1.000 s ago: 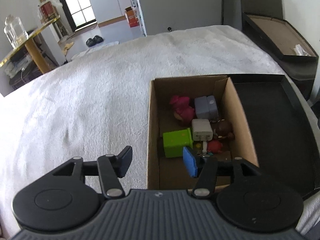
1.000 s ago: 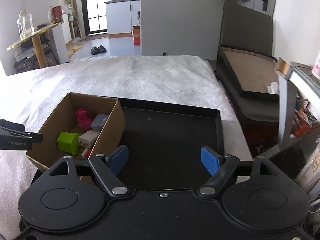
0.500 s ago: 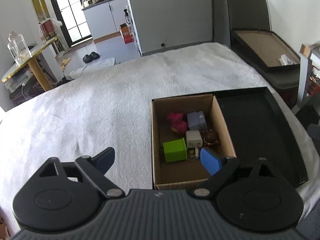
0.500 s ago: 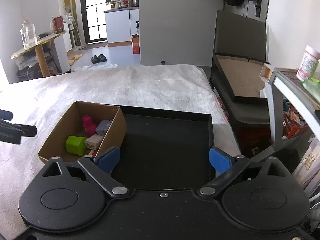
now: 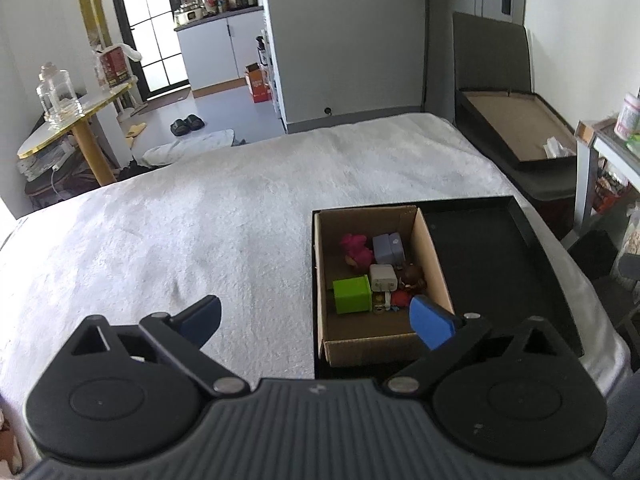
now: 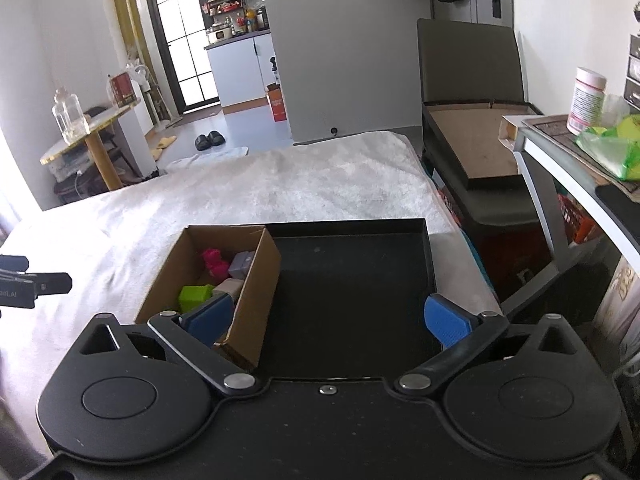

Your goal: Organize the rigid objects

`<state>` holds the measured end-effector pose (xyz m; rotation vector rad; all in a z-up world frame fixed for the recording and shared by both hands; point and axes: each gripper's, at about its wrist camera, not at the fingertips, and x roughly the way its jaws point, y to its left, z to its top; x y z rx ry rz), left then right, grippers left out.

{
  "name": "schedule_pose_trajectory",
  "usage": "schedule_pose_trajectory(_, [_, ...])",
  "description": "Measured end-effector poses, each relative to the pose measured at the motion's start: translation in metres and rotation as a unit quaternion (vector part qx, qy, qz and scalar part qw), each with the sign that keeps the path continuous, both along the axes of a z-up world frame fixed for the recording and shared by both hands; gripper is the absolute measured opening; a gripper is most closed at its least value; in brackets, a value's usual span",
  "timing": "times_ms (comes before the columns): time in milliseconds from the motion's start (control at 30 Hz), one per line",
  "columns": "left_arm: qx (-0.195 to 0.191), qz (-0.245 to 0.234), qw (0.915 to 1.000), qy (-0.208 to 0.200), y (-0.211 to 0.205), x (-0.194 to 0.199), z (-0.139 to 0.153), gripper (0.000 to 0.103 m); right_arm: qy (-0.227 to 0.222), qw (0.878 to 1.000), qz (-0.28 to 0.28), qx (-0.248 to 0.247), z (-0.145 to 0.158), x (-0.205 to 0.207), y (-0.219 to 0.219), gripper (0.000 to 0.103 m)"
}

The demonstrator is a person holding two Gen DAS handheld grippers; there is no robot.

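Both tools were held wide apart and empty. The left tool point(image 5: 316, 318) hovered above the white blanket point(image 5: 200, 232), its right blue pad overlapping the near end of the cardboard box point(image 5: 368, 350) in the view; the right tool point(image 6: 326, 316) hung over the black tray point(image 6: 352, 280). The box stood in the tray's left part, against its left rim, and held the rigid objects in a loose heap: a green cube point(image 5: 352, 294), a white charger point(image 5: 383, 277), a grey block point(image 5: 387, 249), a pink toy point(image 5: 357, 251), and a small brown-and-red figure point(image 5: 410, 280) (too small to identify with confidence).

The rest of the tray looked bare, so the sorting seemed hardly started, or else the objects had all been gathered into the box; the views could not settle which.

The main risk lay in the crowding. The charger touched the cube and the figure, so a pad pushed down between them would likely shove a neighbour or pinch two pieces at once. The charger's smooth faces could slip from the pads if caught near a corner. The box walls were thin and light: a pad catching the rim on the way in or out could drag or tip the box and spill its contents. The tray itself rested on the soft blanket, so a hard downward press might tilt it.
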<state>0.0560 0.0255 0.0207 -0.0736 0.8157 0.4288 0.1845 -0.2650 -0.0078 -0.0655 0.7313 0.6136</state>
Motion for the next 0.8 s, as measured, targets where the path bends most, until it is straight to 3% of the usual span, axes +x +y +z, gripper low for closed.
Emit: schedule_pose_trajectory(800, [-0.032, 0.026, 0.9963, -0.075, -0.007, -0.064, 0.042, 0.100, -0.010, 0.999, 0.001, 0.046, 0.038, -0.051, -0.005, 0.103])
